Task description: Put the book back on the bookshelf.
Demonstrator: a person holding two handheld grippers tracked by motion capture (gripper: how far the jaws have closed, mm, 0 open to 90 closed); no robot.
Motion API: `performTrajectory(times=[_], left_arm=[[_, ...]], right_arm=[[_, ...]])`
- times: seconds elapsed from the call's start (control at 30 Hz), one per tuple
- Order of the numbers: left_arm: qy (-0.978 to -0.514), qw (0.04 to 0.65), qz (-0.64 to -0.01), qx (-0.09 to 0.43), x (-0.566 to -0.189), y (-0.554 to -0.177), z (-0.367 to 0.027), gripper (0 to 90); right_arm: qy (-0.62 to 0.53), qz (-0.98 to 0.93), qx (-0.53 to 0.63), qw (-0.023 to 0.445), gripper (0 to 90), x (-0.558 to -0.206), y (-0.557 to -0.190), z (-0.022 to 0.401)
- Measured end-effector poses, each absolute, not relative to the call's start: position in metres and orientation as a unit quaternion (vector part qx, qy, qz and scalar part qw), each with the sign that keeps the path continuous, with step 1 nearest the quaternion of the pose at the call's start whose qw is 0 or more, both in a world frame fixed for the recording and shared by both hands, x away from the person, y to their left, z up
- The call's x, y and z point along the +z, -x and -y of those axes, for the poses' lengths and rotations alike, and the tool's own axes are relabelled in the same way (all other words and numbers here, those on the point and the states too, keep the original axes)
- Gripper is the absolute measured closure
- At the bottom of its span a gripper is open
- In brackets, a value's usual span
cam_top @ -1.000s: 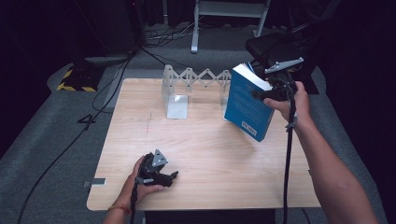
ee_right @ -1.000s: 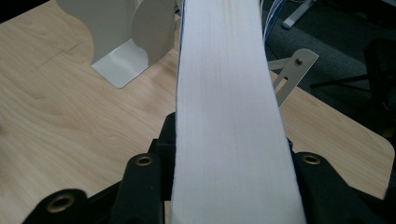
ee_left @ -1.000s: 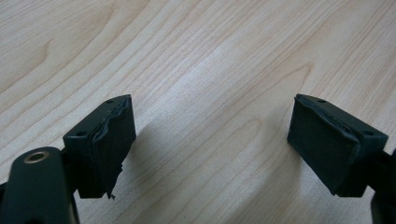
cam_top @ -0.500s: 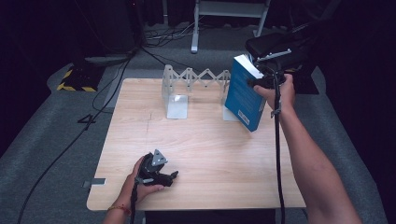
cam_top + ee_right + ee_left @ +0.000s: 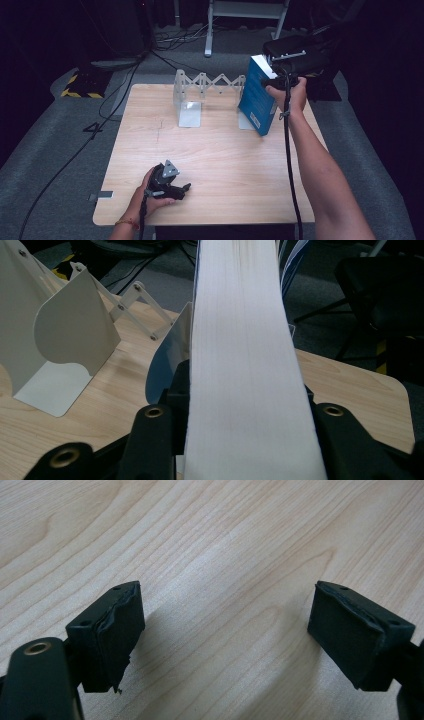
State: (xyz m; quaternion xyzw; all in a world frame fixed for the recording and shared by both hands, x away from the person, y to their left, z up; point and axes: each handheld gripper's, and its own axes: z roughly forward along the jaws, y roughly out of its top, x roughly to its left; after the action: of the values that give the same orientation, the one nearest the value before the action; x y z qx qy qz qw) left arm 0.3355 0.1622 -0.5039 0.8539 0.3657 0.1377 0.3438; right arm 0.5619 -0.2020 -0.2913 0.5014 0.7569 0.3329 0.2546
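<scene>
Right gripper view: thick book point(image 5: 250, 350) wedged between the two black jaws, white page edge facing the camera, jaws pinching it from both covers, white expanding book rack point(image 5: 65, 335) just beside it on the left. High view: same blue-covered book point(image 5: 257, 95) held tilted at the table's point(image 5: 220, 150) far right by the right gripper point(image 5: 280, 75), lower corner near the rack's right end plate, touching or not impossible to tell. Left gripper point(image 5: 172, 187) resting on the near table edge, jaws spread wide over bare wood, well apart from the book.
</scene>
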Motion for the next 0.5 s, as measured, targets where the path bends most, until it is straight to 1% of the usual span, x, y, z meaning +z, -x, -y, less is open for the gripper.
performTrajectory(times=[0.13, 0.5], left_arm=[[-0.854, 0.344, -0.366, 0.138, -0.504, -0.335, -0.162, 15.4], [-0.854, 0.347, -0.363, 0.137, -0.504, -0.337, -0.162, 15.0]], right_arm=[[-0.504, -0.752, 0.331, 0.268, 61.3, -0.298, -0.563, 0.200], [-0.505, -0.747, 0.340, 0.268, 60.9, -0.307, -0.557, 0.207]])
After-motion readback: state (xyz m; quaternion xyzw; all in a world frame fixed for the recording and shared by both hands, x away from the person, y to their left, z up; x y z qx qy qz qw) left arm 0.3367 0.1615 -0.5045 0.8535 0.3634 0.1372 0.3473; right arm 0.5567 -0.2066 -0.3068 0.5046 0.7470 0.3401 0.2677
